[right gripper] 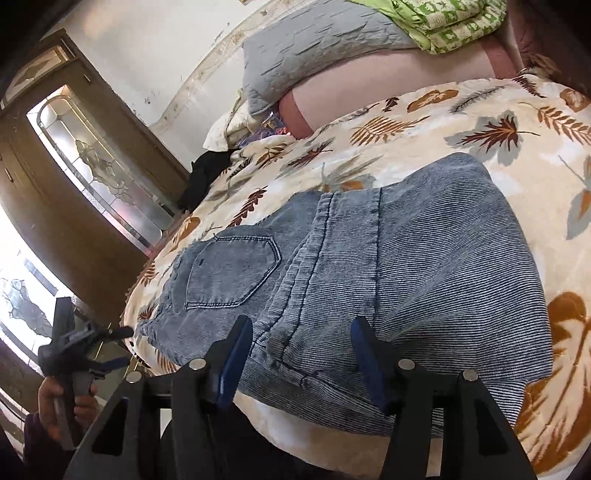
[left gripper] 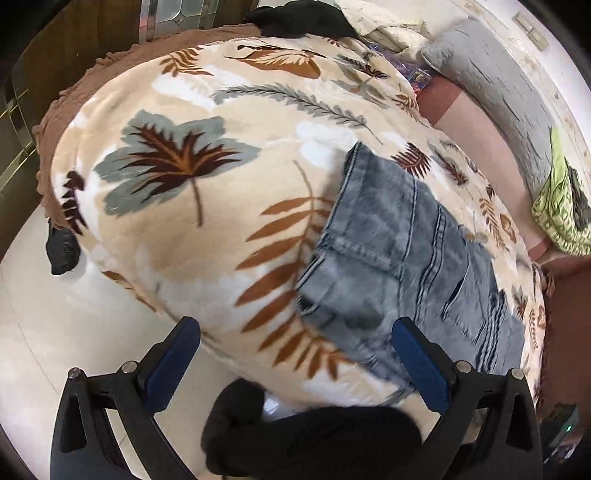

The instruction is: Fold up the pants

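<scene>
A pair of light-blue denim jeans (right gripper: pixel 369 280) lies folded into a compact stack on a cream leaf-print blanket (right gripper: pixel 461 122), filling the centre of the right wrist view, with a back pocket (right gripper: pixel 232 271) showing at centre left. In the left wrist view the same jeans (left gripper: pixel 402 258) sit at the lower right of the frame, close to the blanket's (left gripper: pixel 184 184) near edge.

The right gripper (right gripper: pixel 301 363) hangs at the bottom centre of its view just over the near edge of the jeans; its blue-padded fingers (right gripper: pixel 236 363) stand wide apart with nothing between them. The left gripper (left gripper: pixel 295 363) sits at the bottom of its own view, its jaws also spread wide and gripping nothing, one blue pad (left gripper: pixel 421 363) over the corner of the denim and the other over the pale floor (left gripper: pixel 55 332). In the right wrist view the left gripper (right gripper: pixel 110 345) appears small at the lower left, held clear of the bed in a hand (right gripper: pixel 59 402).

A grey quilted pillow (right gripper: pixel 317 48) lies at the top centre, a green patterned cloth (right gripper: pixel 443 26) at the upper right, and a wooden wardrobe with a glass panel (right gripper: pixel 99 166) stands at the left
</scene>
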The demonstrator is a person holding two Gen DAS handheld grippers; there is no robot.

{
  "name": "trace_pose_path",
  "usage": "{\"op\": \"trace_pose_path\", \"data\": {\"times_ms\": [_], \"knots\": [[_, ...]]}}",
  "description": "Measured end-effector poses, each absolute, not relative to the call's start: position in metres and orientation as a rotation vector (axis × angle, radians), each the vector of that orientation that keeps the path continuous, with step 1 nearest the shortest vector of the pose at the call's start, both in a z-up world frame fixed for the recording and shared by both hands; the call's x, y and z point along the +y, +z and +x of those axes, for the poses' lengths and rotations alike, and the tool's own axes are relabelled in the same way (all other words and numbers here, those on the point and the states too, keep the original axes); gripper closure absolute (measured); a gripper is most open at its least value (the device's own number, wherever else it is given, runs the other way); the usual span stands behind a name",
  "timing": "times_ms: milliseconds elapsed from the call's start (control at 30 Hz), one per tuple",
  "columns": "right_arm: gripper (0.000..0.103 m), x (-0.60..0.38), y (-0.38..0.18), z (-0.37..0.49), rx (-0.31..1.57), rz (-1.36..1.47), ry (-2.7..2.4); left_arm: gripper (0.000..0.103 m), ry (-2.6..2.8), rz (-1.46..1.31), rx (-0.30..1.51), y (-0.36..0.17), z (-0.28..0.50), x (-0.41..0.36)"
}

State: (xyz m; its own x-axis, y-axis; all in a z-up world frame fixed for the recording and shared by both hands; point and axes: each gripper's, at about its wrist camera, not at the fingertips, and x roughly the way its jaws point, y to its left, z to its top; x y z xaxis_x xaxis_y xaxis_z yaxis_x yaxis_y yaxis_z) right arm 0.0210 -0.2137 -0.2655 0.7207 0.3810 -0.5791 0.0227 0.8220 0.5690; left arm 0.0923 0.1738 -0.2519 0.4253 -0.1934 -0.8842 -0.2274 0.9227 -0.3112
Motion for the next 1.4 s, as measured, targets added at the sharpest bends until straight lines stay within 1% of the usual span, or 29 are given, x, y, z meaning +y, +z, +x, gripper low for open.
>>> {"op": "trace_pose_path", "data": {"times_ms": [167, 333, 567, 600, 633, 667, 733, 800, 933, 1000, 1067, 1167, 1267, 1400], "knots": [[0.044, -0.224, -0.268, 0.019, 0.73, 0.634, 0.222, 0.0, 0.003, -0.508, 1.233, -0.272, 0.105, 0.168], [0.044, -0.237, -0.273, 0.021, 0.723, 0.723, 0.23, 0.0, 0.017, -0.541, 1.221, -0.275, 0.113, 0.163], [0.043, -0.244, -0.275, 0.022, 0.712, 0.766, 0.234, 0.0, 0.027, -0.535, 1.233, -0.283, 0.129, 0.15], [0.043, -0.244, -0.275, 0.022, 0.712, 0.768, 0.235, 0.002, 0.028, -0.535, 1.236, -0.285, 0.129, 0.148], [0.043, -0.244, -0.276, 0.022, 0.712, 0.768, 0.234, 0.011, 0.022, -0.538, 1.236, -0.287, 0.129, 0.146], [0.043, -0.243, -0.276, 0.023, 0.71, 0.767, 0.235, 0.021, 0.011, -0.539, 1.242, -0.289, 0.13, 0.144], [0.043, -0.243, -0.276, 0.023, 0.71, 0.767, 0.236, 0.025, 0.0, -0.546, 1.245, -0.292, 0.129, 0.142], [0.043, -0.244, -0.277, 0.024, 0.711, 0.772, 0.237, 0.031, -0.006, -0.542, 1.233, -0.29, 0.129, 0.141], [0.043, -0.246, -0.278, 0.024, 0.709, 0.779, 0.236, 0.059, -0.052, -0.52, 1.208, -0.282, 0.129, 0.134], [0.043, -0.246, -0.279, 0.024, 0.709, 0.781, 0.235, 0.063, -0.05, -0.495, 1.198, -0.277, 0.128, 0.13], [0.043, -0.246, -0.279, 0.024, 0.71, 0.784, 0.233, 0.07, -0.057, -0.464, 1.186, -0.274, 0.128, 0.125], [0.043, -0.247, -0.278, 0.025, 0.708, 0.79, 0.232, 0.075, -0.057, -0.436, 1.17, -0.27, 0.129, 0.121], [0.043, -0.25, -0.279, 0.024, 0.704, 0.806, 0.231, 0.077, -0.062, -0.375, 1.129, -0.257, 0.124, 0.114], [0.043, -0.258, -0.284, 0.024, 0.698, 0.854, 0.228, 0.078, -0.099, -0.246, 1.044, -0.229, 0.119, 0.093]]}}
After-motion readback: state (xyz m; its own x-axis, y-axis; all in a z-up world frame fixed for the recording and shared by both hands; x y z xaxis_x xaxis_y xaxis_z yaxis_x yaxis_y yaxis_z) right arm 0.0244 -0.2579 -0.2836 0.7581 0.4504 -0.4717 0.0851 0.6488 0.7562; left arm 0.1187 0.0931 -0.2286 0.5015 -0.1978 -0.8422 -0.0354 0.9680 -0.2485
